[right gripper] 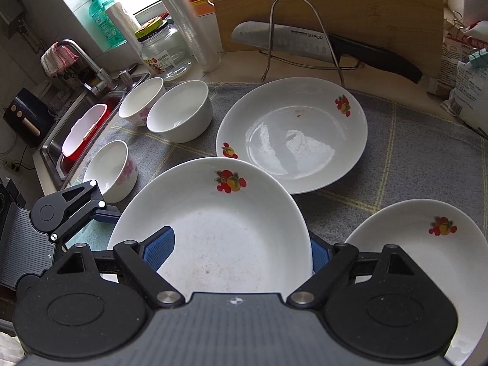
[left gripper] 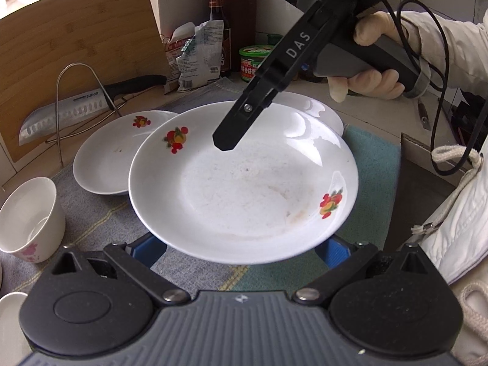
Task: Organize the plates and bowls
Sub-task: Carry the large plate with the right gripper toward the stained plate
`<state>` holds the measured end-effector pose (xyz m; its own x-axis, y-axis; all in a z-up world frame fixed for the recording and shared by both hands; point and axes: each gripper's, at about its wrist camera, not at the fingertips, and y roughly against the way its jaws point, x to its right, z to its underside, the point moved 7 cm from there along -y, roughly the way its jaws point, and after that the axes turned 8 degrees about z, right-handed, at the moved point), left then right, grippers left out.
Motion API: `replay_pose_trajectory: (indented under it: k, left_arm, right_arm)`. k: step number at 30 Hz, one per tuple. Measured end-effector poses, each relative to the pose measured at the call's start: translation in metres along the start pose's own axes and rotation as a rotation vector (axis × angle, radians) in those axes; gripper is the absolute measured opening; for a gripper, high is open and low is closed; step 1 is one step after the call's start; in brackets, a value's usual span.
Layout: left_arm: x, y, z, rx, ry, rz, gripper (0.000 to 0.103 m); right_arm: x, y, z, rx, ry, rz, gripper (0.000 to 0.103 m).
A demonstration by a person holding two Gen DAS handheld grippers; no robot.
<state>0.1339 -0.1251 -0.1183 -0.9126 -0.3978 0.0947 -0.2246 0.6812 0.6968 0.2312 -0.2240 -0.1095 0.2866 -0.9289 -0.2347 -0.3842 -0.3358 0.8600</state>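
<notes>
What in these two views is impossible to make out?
1. Left wrist view: the left tool has its fingertips under the front plate, so contact is unreadable.
2. Right wrist view: the right tool has one pad behind that plate's rim, so its grip is unclear.
3. Right wrist view: the lower-right plate is cut off by the frame edge and the tool's body.
4. Left wrist view: the bag print is too small to read.

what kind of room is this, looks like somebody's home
Most likely a home kitchen counter. A sink with a tap sits at the left, a chef's knife rests on a wire rack against a wooden cutting board, and sauce bottles and jars stand along the wall.
</notes>
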Motion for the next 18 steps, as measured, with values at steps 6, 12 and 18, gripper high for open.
replay_pose_trajectory:
  k: [6, 12, 18]
  left_arm:
    - [0.006, -0.018, -0.02, -0.001, -0.044, 0.033, 0.101]
    - [0.0, -0.04, -0.033, -0.007, -0.076, 0.074, 0.101]
    - [-0.006, -0.061, -0.045, -0.01, -0.102, 0.113, 0.101]
  right_arm:
    - [0.031, 0.013, 0.005, 0.026, -0.051, 0.028, 0.092]
    - [0.058, 0.021, 0.012, 0.042, -0.095, 0.063, 0.092]
    - [0.084, 0.032, 0.019, 0.062, -0.143, 0.092, 0.092]
